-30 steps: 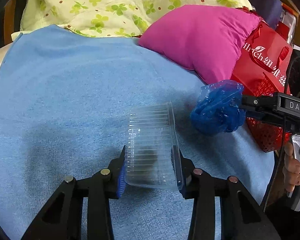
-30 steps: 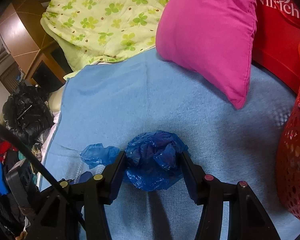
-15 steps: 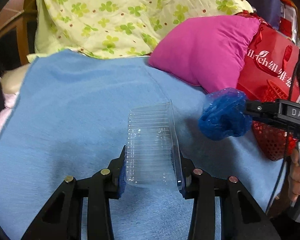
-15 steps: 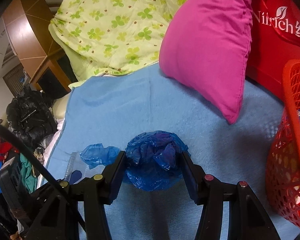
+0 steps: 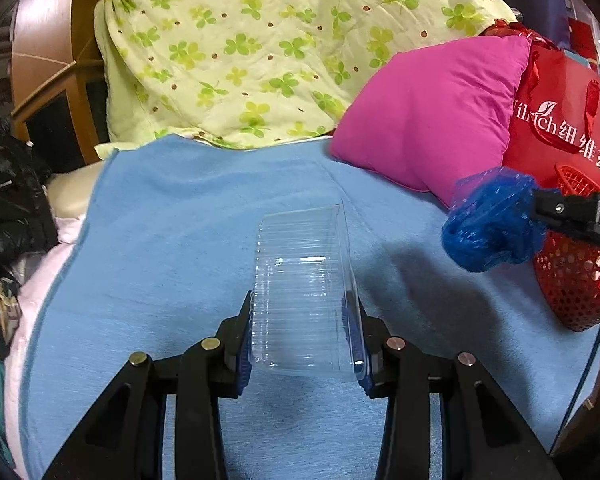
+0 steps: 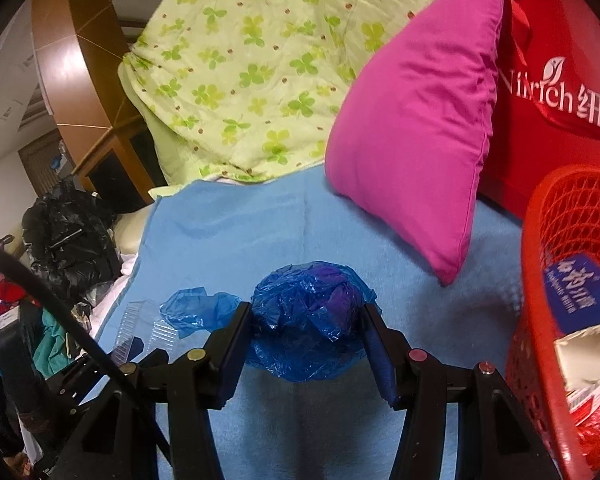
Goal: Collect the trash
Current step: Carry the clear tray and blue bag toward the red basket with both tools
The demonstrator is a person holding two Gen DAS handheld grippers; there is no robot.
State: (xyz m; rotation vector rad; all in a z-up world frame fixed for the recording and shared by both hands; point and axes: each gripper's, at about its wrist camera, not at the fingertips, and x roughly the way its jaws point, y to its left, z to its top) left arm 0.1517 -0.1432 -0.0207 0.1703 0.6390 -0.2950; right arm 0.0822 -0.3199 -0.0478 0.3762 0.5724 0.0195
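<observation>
My left gripper (image 5: 305, 316) is shut on a clear ribbed plastic container (image 5: 302, 280) and holds it above the blue blanket (image 5: 180, 240). My right gripper (image 6: 307, 320) is shut on a crumpled blue plastic bag (image 6: 308, 316), also seen at the right of the left wrist view (image 5: 490, 226). A red mesh basket (image 6: 540, 280) stands at the right, with a blue packet (image 6: 576, 296) and other trash inside. The basket also shows in the left wrist view (image 5: 572, 288). The clear container shows small at the left of the right wrist view (image 6: 130, 320).
A pink pillow (image 5: 432, 120) and a green clover quilt (image 5: 260, 52) lie at the back of the bed. A red shopping bag (image 6: 552, 92) stands behind the basket. Black bags and clothes (image 6: 68, 232) are piled off the left edge.
Both grippers have risen and pulled back with their loads, so more of the quilt and headboard shows. The right gripper has moved nearer the red basket, whose inside now shows.
</observation>
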